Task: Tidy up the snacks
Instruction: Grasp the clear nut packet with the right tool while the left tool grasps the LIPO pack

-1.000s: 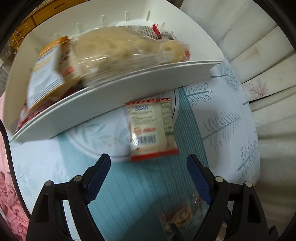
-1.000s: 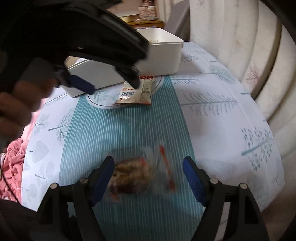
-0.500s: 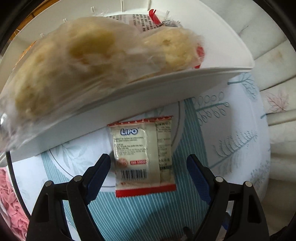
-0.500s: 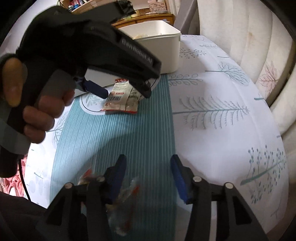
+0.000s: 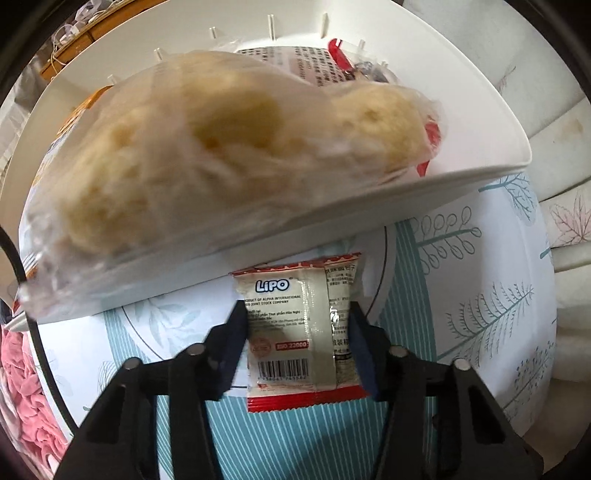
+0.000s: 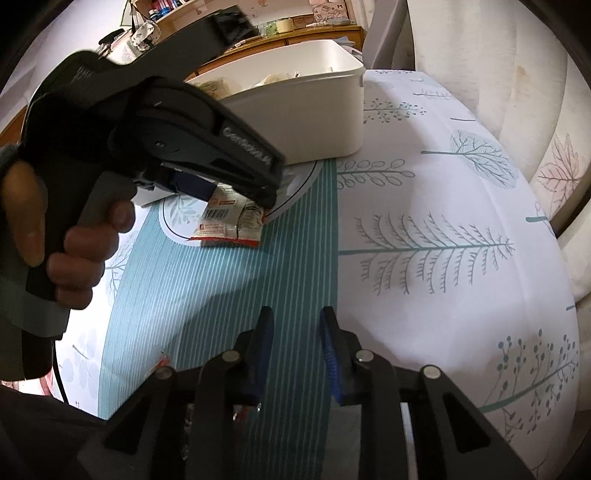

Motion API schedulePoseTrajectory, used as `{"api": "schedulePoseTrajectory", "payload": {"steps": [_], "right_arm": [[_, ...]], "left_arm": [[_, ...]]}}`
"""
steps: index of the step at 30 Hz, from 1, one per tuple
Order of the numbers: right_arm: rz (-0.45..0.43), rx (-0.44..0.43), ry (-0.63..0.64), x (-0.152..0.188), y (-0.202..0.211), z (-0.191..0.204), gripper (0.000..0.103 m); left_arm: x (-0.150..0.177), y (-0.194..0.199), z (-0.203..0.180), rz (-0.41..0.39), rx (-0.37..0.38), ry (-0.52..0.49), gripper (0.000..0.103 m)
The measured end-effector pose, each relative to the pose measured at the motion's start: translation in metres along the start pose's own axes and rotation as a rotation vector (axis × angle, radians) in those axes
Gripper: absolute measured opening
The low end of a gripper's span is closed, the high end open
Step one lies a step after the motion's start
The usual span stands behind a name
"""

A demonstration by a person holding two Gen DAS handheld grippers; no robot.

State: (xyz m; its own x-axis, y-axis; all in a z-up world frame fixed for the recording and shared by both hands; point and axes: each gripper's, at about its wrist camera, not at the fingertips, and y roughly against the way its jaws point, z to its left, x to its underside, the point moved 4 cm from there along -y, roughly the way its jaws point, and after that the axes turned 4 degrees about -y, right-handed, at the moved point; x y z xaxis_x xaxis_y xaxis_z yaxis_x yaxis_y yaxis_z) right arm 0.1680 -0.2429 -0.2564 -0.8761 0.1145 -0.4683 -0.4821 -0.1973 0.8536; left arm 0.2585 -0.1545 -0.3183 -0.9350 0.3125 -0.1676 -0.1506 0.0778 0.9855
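Observation:
A white and red Lipo snack packet [image 5: 301, 338] lies on the tablecloth in front of the white bin [image 5: 369, 206]. My left gripper [image 5: 297, 325] has its fingers against both sides of the packet, shut on it. In the right wrist view the packet [image 6: 231, 221] shows under the left gripper [image 6: 236, 192]. The bin [image 6: 306, 118] holds a clear bag of pale buns [image 5: 221, 155] and other packets. My right gripper [image 6: 295, 332] hovers over the teal stripe with a narrow gap, nothing between the fingertips. A clear snack bag [image 6: 162, 363] sits low behind its left finger, mostly hidden.
The round table has a white leaf-print cloth [image 6: 443, 240] with a teal striped band [image 6: 221, 295]. A cushioned chair back [image 6: 517, 74] stands at the right. A pink cloth [image 5: 22, 398] hangs at the left edge. A wooden shelf [image 6: 295, 33] with clutter is behind the bin.
My left gripper moved forward and closed on the Lipo packet. My right gripper narrowed and rose away from the clear snack bag, which has slipped down out of sight behind its left finger.

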Motion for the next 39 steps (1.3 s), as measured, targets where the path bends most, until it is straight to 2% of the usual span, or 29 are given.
{"api": "schedulePoseTrajectory", "payload": {"steps": [6, 14, 22, 24, 26, 28, 32, 36, 37, 39], "right_arm": [[-0.011, 0.019, -0.017, 0.001, 0.0, 0.003, 0.026], [-0.05, 0.066, -0.097, 0.012, 0.011, 0.01, 0.026], [-0.07, 0.095, -0.239, 0.029, 0.022, 0.017, 0.027], [-0.076, 0.09, -0.288, 0.031, 0.023, 0.015, 0.032], [-0.084, 0.105, -0.316, 0.033, 0.024, 0.015, 0.045], [-0.089, 0.118, -0.338, 0.035, 0.025, 0.017, 0.048], [-0.089, 0.123, -0.381, 0.041, 0.024, 0.023, 0.064], [-0.072, 0.14, -0.389, 0.047, 0.02, 0.036, 0.069], [-0.067, 0.142, -0.388, 0.049, 0.02, 0.039, 0.07], [-0.054, 0.155, -0.377, 0.054, 0.017, 0.049, 0.076]], "left_arm": [[0.003, 0.002, 0.012, 0.007, 0.017, -0.003, 0.044], [0.033, 0.018, 0.029, -0.003, 0.008, -0.024, 0.044], [0.07, 0.033, 0.042, 0.0, 0.026, -0.047, 0.044], [0.074, 0.038, 0.047, -0.005, 0.03, -0.055, 0.044], [0.081, 0.041, 0.051, -0.016, 0.033, -0.067, 0.044], [0.085, 0.045, 0.059, -0.019, 0.036, -0.077, 0.044], [0.097, 0.058, 0.081, -0.027, 0.04, -0.096, 0.044], [0.101, 0.065, 0.094, -0.029, 0.04, -0.113, 0.044], [0.092, 0.066, 0.094, -0.03, 0.04, -0.115, 0.044], [0.091, 0.071, 0.101, -0.031, 0.04, -0.12, 0.044]]}}
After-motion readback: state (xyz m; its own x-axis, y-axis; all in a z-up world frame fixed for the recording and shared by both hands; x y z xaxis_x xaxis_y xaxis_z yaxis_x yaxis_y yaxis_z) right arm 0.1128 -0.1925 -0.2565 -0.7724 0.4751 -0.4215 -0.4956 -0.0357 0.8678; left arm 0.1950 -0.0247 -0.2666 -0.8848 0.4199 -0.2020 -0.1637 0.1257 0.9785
